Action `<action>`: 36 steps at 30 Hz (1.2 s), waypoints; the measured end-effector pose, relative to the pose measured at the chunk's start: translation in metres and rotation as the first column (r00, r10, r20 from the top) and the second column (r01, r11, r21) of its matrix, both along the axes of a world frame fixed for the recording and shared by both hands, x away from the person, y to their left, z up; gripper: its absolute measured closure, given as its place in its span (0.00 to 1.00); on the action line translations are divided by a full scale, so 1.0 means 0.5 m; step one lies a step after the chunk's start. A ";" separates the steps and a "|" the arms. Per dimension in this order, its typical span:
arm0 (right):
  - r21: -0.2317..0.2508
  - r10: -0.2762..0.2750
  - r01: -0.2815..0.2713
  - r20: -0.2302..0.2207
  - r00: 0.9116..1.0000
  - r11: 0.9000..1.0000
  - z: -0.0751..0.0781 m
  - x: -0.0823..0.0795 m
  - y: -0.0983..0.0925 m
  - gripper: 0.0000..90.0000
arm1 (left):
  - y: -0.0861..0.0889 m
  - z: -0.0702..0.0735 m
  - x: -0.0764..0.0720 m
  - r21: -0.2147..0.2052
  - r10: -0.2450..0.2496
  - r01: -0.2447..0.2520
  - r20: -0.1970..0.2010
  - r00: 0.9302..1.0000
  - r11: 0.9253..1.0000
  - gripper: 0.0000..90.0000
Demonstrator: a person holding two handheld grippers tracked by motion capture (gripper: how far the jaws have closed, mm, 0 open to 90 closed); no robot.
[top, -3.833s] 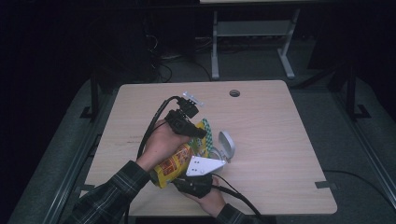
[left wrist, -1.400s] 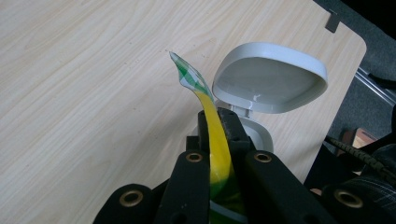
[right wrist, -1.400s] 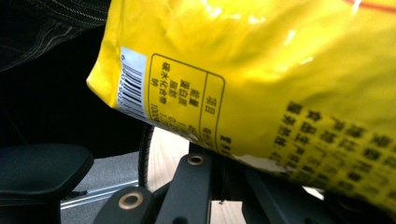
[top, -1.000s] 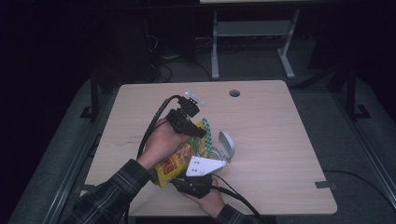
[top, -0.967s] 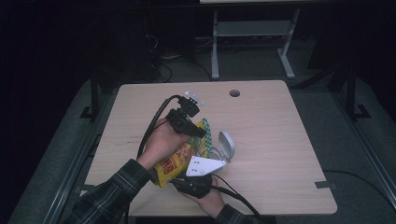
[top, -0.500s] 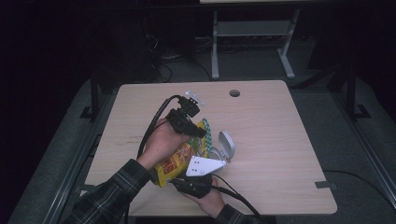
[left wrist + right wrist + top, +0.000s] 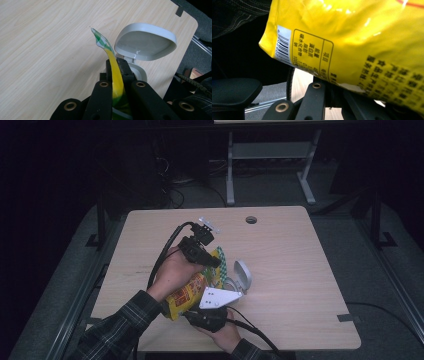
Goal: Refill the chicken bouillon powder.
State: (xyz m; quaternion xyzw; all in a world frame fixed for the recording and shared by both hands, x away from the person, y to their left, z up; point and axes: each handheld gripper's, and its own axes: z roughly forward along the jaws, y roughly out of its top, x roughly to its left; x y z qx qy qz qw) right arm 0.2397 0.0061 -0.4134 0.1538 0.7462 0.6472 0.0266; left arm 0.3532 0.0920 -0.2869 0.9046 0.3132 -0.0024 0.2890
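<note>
A yellow snack bag (image 7: 189, 292) is held up over the table's near middle, between both grippers. My left gripper (image 7: 211, 262) is shut on the bag's green-checked top edge (image 7: 113, 65), which curls up between its jaws (image 7: 117, 68). My right gripper (image 7: 202, 312), with its grey plate (image 7: 219, 297) on top, is shut on the bag's lower edge. In the right gripper view the printed back of the bag (image 7: 362, 37) hangs just above the jaws (image 7: 329, 83). A small white container (image 7: 241, 276) with its hinged lid (image 7: 146, 42) open stands just right of the bag.
The wooden table (image 7: 280, 250) has a cable hole (image 7: 251, 220) near its far edge. Black cables trail from both grippers. A desk frame (image 7: 270, 155) stands on the dark floor beyond the table. A plaid sleeve (image 7: 120, 325) comes in at the bottom left.
</note>
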 end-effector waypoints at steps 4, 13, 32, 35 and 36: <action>0.000 0.000 0.000 0.000 1.000 1.000 0.000 0.000 0.000 1.00 | 0.000 0.000 0.000 0.001 0.001 -0.001 0.001 1.000 1.000 1.00; -0.001 0.002 -0.002 0.002 1.000 1.000 0.001 0.000 0.000 1.00 | -0.001 0.000 0.000 0.004 0.004 -0.004 0.001 1.000 1.000 1.00; 0.004 0.004 -0.004 -0.003 1.000 1.000 0.005 0.001 -0.004 1.00 | -0.007 0.004 0.002 0.015 0.005 -0.005 0.000 1.000 1.000 1.00; 0.008 0.003 -0.003 -0.002 1.000 1.000 0.005 0.003 -0.005 1.00 | -0.009 0.005 0.003 0.021 0.007 -0.007 -0.001 1.000 1.000 1.00; 0.008 0.003 -0.003 -0.002 1.000 1.000 0.005 0.003 -0.005 1.00 | -0.009 0.005 0.003 0.021 0.007 -0.007 -0.001 1.000 1.000 1.00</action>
